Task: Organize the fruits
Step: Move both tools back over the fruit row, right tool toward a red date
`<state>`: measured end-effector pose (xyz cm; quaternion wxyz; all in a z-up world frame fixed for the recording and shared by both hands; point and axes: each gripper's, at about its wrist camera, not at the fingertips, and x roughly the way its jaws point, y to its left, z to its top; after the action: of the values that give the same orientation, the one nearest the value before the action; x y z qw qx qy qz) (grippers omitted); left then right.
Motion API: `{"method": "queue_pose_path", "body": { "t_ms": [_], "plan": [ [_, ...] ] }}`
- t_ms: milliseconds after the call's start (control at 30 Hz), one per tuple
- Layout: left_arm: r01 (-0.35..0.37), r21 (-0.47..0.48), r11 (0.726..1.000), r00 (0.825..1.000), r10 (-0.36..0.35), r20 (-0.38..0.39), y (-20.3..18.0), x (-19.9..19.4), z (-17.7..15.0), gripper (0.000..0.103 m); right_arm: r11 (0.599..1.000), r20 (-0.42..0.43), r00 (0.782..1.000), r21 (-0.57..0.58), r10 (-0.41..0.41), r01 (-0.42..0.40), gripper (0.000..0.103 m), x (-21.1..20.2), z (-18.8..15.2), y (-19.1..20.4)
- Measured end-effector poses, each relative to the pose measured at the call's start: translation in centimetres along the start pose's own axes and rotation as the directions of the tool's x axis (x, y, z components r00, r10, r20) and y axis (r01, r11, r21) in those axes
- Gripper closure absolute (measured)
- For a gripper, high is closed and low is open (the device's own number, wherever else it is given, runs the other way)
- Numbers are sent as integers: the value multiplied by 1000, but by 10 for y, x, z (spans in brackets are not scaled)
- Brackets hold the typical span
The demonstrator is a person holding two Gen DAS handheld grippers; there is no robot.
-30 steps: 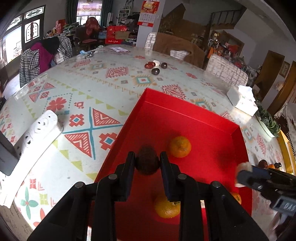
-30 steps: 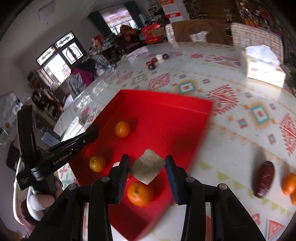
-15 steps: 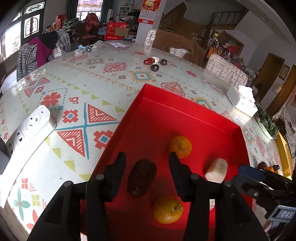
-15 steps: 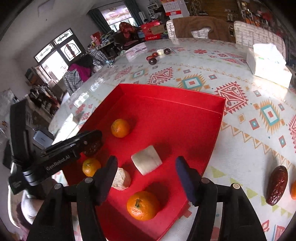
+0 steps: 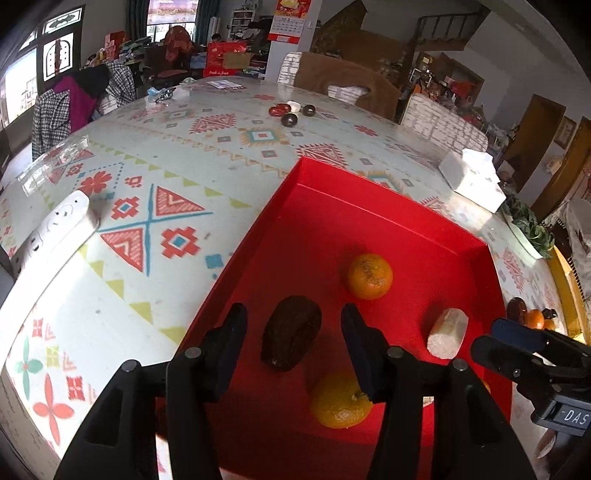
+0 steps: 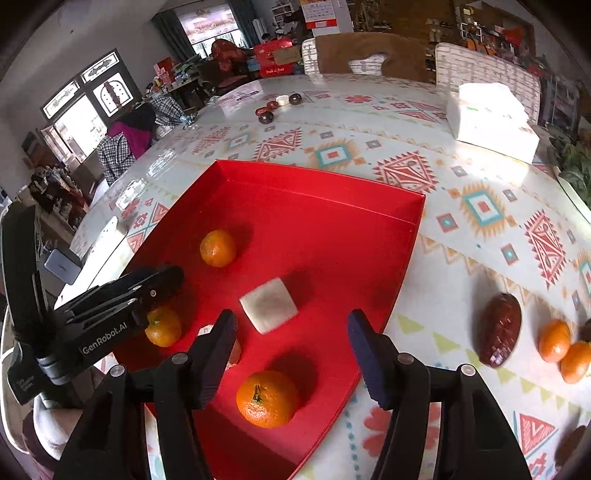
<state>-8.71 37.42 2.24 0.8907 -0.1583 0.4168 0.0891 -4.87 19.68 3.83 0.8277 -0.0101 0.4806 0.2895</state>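
The dark date (image 5: pixel 291 338) lies tilted lengthwise on the red tray (image 5: pixel 369 206), loose between the left gripper's (image 5: pixel 293 345) just-opened jaws; the right gripper (image 6: pixel 291 352) is parted, empty.

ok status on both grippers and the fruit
Left gripper jaws just opened, brown date lying loose between them in red tray. Right gripper open, white chunk released. Nothing blocking.

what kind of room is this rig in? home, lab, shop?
Most likely a lived-in home dining room: a big table under a patterned geometric tablecloth, upholstered dining chairs pushed up to it, a white tissue box, and a wall calendar beside cluttered shelves.
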Motion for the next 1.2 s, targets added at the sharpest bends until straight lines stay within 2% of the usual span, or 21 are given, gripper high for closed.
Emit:
{"method": "queue_pose_path", "body": {
  "t_ms": [100, 233, 300, 367, 433, 500, 667, 867, 967, 1067, 1200],
  "plan": [
    [8, -3, 1000, 1000, -8, 12, -5, -8, -2, 51, 999, 5, 1000, 25, 25, -25, 37, -8, -7, -11],
    [27, 1, 1000, 998, -27, 64, -18, -34, -4, 51, 997, 11, 998, 51, 65, -65, 37, -15, -13, -20],
    [43, 19, 999, 994, -45, 95, -31, -51, -5, 47, 994, 23, 996, 59, 92, -93, 37, -22, -15, -24],
    [61, 49, 997, 989, -67, 132, -47, -69, -8, 37, 991, 55, 993, 78, 108, -112, 36, -36, -17, -30],
    [78, 80, 994, 984, -90, 157, -63, -82, -11, 34, 985, 119, 985, 103, 128, -141, 35, -60, -21, -45],
    [107, 114, 988, 978, -125, 166, -82, -91, -15, 32, 983, 170, 980, 134, 100, -123, 33, -85, -25, -67],
    [171, 184, 968, 972, -196, 130, -130, -87, -27, 30, 966, 226, 974, 253, -14, -45, 31, -135, -48, -141],
    [243, 243, 939, 965, -261, 43, -184, -63, -43, 30, 923, 199, 969, 382, -144, 58, 31, -169, -90, -221],
    [268, 279, 922, 960, -281, 6, -210, -56, -52, 30, 901, 185, 966, 424, -180, 86, 31, -179, -109, -251],
    [285, 306, 909, 956, -291, -25, -230, -49, -60, 30, 893, 174, 968, 441, -181, 88, 31, -179, -120, -265],
    [296, 338, 893, 954, -294, -56, -256, -39, -66, 30, 922, 148, 979, 379, -143, 78, 31, -167, -126, -256]
  ]
}}
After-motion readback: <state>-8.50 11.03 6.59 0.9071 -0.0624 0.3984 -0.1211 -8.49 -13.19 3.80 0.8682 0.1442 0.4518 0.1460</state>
